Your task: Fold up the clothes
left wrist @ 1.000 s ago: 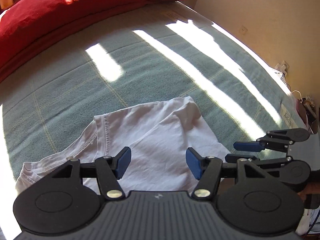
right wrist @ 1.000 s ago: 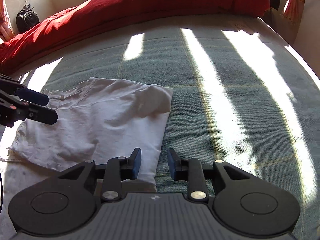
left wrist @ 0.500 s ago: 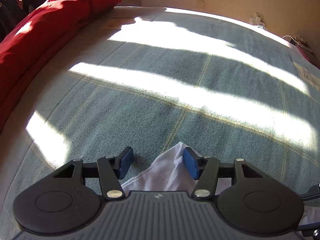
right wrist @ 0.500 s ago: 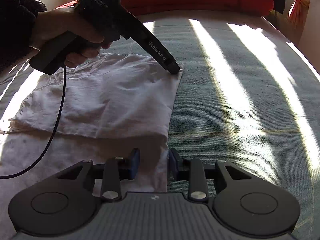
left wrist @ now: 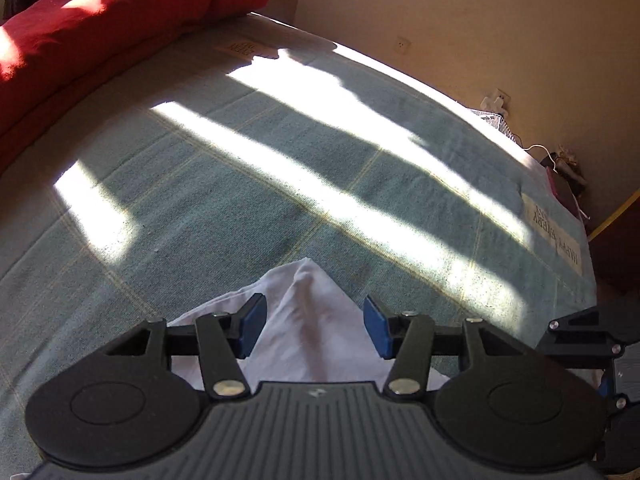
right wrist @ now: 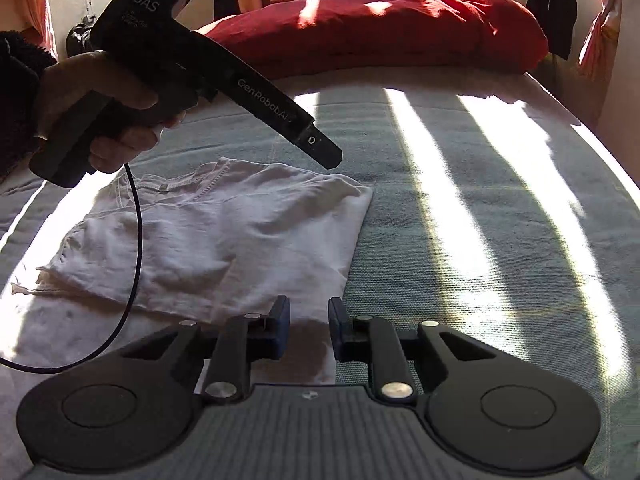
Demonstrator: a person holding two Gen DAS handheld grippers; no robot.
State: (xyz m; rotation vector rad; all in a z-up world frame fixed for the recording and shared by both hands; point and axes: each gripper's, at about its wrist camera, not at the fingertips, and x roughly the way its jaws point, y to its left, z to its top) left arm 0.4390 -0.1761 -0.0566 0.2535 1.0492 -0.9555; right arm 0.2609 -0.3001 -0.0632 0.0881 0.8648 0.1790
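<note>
The left gripper [left wrist: 312, 326] stands wide open and holds nothing, its blue pads straddling the peaked far corner of the white shirt [right wrist: 224, 236]. The right gripper [right wrist: 308, 328] is open only to a narrow gap, also empty, over the shirt's near right corner. The shirt lies partly folded on the green blanket [left wrist: 248, 208], towards its near left part, right edge straight, left side ragged (a loose sleeve trails there).

A shallow bite could take one layer only, so the fold would peel apart; the black cable [right wrist: 132, 240] draped over the cloth could drag it.

To the right the blanket is bare up to its right edge; the red duvet [right wrist: 372, 28] bounds the far edge.
</note>
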